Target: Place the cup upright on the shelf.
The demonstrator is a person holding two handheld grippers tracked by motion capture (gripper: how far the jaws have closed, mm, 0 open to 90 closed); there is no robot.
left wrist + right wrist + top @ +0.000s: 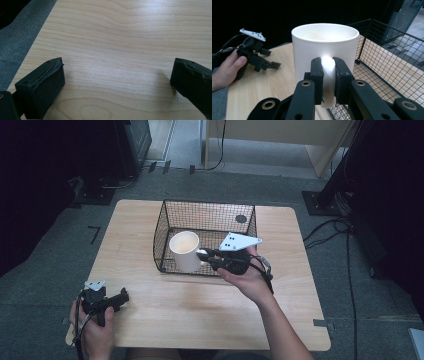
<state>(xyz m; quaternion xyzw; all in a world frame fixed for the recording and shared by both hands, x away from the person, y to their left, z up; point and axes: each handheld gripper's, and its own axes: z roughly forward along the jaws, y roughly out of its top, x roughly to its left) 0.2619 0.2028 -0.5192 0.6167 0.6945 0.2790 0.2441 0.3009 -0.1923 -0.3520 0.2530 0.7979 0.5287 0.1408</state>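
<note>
White mug [184, 251] held by its handle at the wire basket's [172, 215] near wall.
Clamped on the handle in the right gripper [328, 75] view, fingers [317, 75] tight; left gripper [117, 82] fingers spread over bare tabletop [120, 37].

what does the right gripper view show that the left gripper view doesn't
Right gripper view alone: the right claw shut on the handle of the white mug, the black wire basket beside and behind the mug, and farther off the left claw in the person's hand. Left gripper view alone: the left claw's own two jaws standing wide apart, close above bare wood with nothing between them, and grey floor past the table edge. Both share the light wooden table.
</note>
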